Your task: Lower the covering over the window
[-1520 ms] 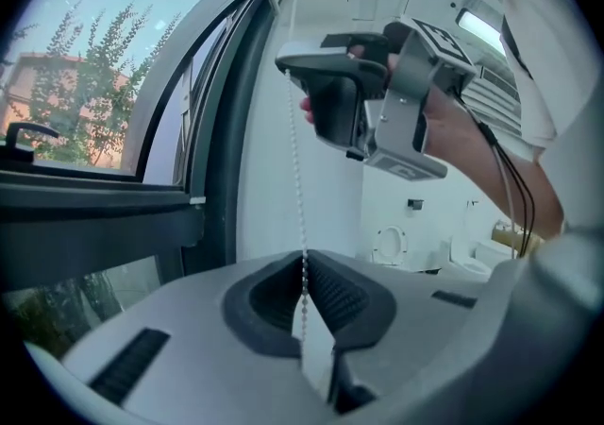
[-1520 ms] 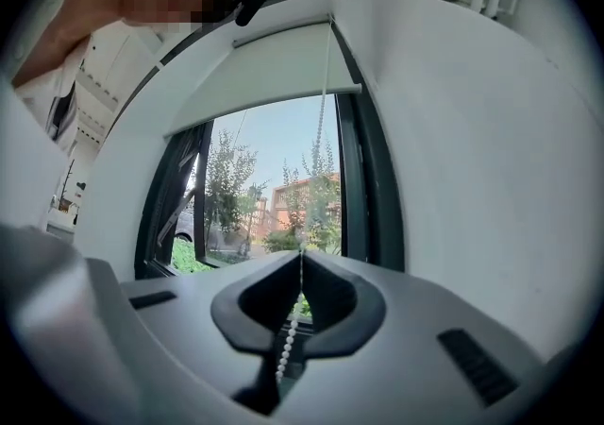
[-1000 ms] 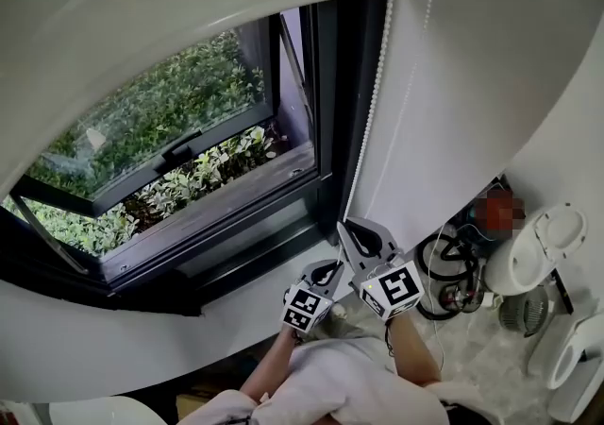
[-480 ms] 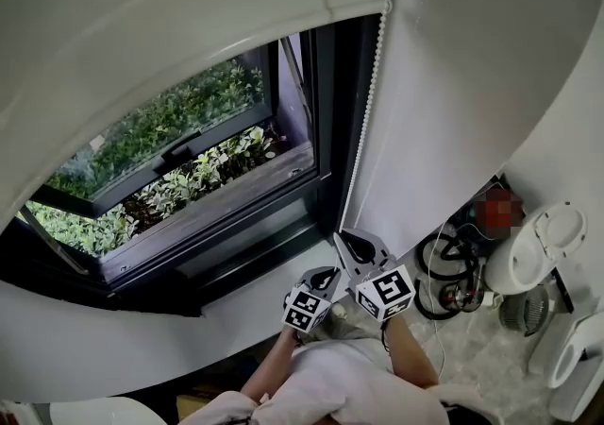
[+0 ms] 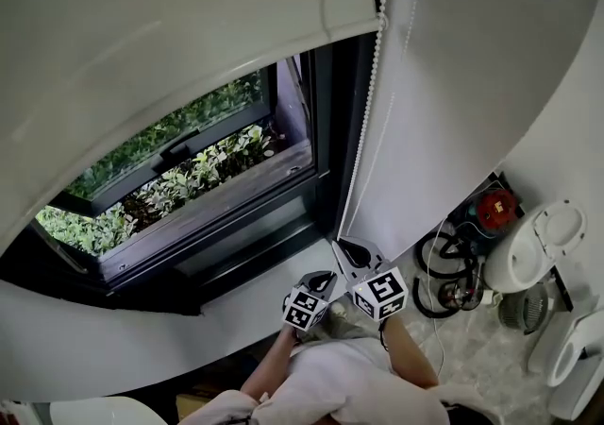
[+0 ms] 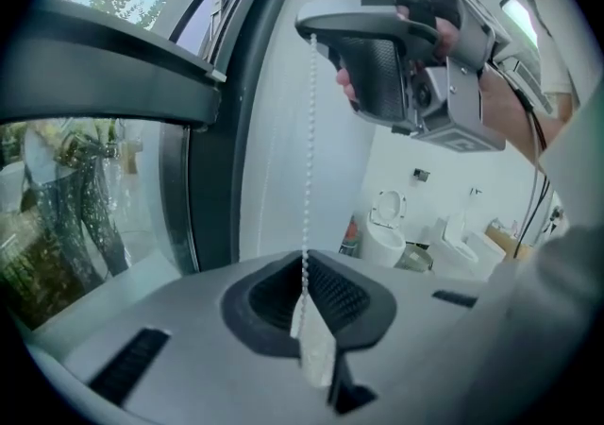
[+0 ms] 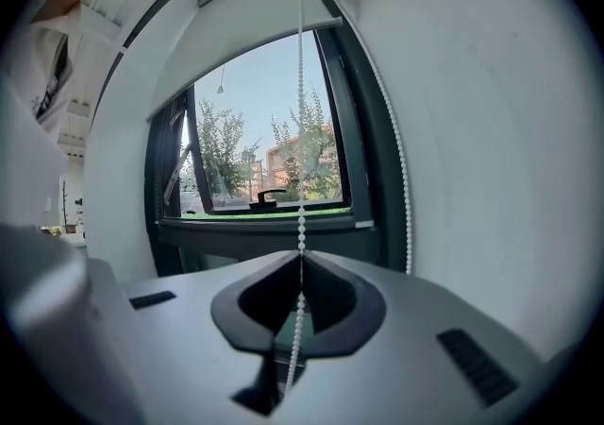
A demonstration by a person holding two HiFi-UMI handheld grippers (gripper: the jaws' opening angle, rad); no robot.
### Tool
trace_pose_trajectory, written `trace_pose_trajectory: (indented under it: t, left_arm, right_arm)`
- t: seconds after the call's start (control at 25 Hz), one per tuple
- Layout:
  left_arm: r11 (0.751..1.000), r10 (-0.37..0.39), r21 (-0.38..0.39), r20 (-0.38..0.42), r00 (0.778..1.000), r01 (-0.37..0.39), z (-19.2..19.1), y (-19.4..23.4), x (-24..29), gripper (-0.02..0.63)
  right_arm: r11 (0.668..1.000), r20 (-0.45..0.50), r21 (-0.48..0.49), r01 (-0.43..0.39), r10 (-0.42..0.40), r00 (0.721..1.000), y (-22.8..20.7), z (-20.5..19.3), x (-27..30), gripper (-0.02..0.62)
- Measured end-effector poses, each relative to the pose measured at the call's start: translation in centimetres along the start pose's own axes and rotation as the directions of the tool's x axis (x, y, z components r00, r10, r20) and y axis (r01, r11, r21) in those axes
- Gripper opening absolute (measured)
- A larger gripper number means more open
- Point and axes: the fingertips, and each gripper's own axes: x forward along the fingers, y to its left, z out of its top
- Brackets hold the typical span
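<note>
Beside a dark-framed bathroom window (image 5: 321, 130), a white fabric roller blind (image 5: 170, 45) hangs partway down, with the lower panes uncovered. The left gripper (image 5: 324, 279) and right gripper (image 5: 351, 249) are both clamped on the white beaded pull cord (image 5: 375, 74); more pulling looks necessary

Washroom or sanitary-ware storeroom. Evidence: white toilets (image 5: 530, 251) standing on a mottled floor right of the dark-framed window (image 5: 189, 163), with a coiled black hose (image 5: 442, 267) between.
</note>
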Motion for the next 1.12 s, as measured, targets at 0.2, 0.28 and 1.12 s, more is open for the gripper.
trace_pose_trajectory:
  t: [0.2, 0.28, 1.12]
  left_arm:
    - [0.999, -0.001, -0.038, 0.005, 1.000, 0.002, 0.6, 0.1, -1.7, 0.055]
    - [0.999, -0.012, -0.046, 0.041, 0.999, 0.014, 2.5, 0.0, -3.1, 0.100]
    - [0.970, -0.113, 0.242, 0.484, 0.868, -0.008, 31.7, -2.1, -14.9, 0.110]
  right_arm:
    - [1.000, -0.013, 0.021, 0.004, -0.004, 1.000, -0.3, -0.7, -0.2, -0.003]
    - [1.000, -0.009, 0.023, 0.007, -0.007, 1.000, -0.6, -0.7, -0.3, -0.003]
    - [1.000, -0.003, 0.022, -0.006, 0.006, 1.000, -0.2, -0.7, -0.1, -0.003]
